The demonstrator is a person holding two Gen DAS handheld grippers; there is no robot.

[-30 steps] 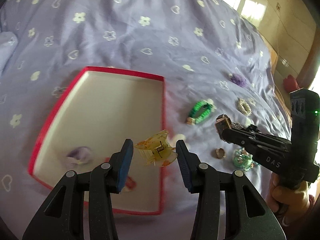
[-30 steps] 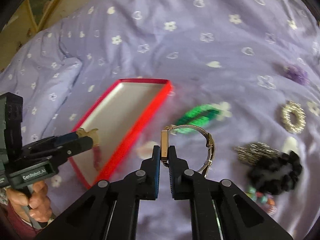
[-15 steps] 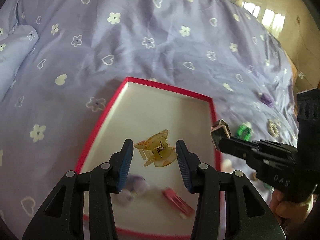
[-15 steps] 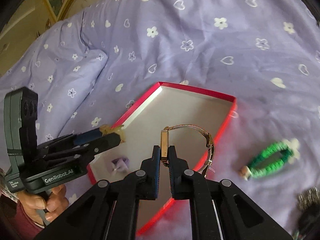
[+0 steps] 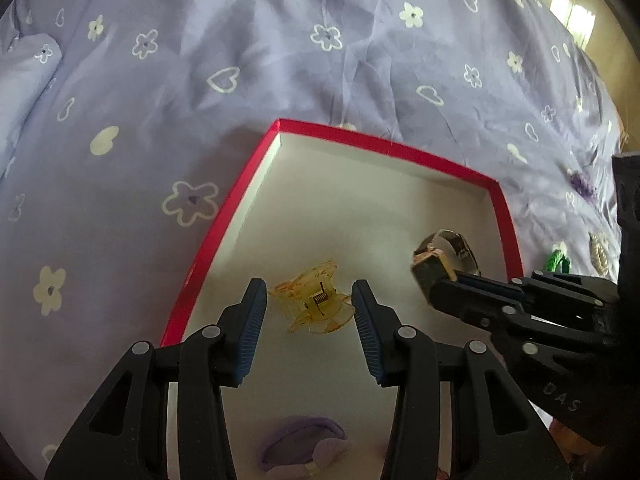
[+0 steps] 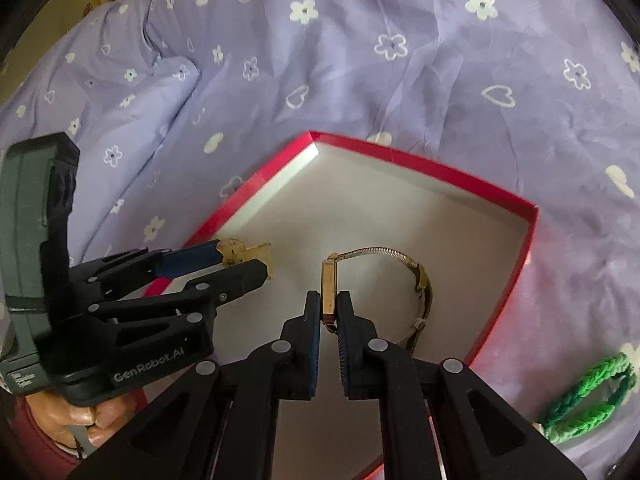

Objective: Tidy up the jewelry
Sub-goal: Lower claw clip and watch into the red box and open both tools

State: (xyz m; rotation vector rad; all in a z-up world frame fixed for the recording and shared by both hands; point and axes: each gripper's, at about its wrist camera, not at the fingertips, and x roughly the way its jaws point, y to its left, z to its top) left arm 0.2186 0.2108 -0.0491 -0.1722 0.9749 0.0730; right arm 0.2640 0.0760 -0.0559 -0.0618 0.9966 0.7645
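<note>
Covering nearly everything you see is the lilac bedspread with its white flowers and hearts. On it lies the red-rimmed box, white inside, and both of your tools hang over its floor.

Your left gripper has the amber hair claw between its fingers; the blue pads sit at either end of the clip, and from the right wrist view the clip looks pinched at the tips. Your right gripper is clamped on the gold watch, pads tight against the rectangular case, with the mesh band looping out to the right above the box interior.

Inside the box near its close edge you have a purple hair tie, partly blurred. Outside the box, on the bedspread to the right, lies a green braided bracelet, and farther off a pearl ring-shaped piece and a small purple item.
</note>
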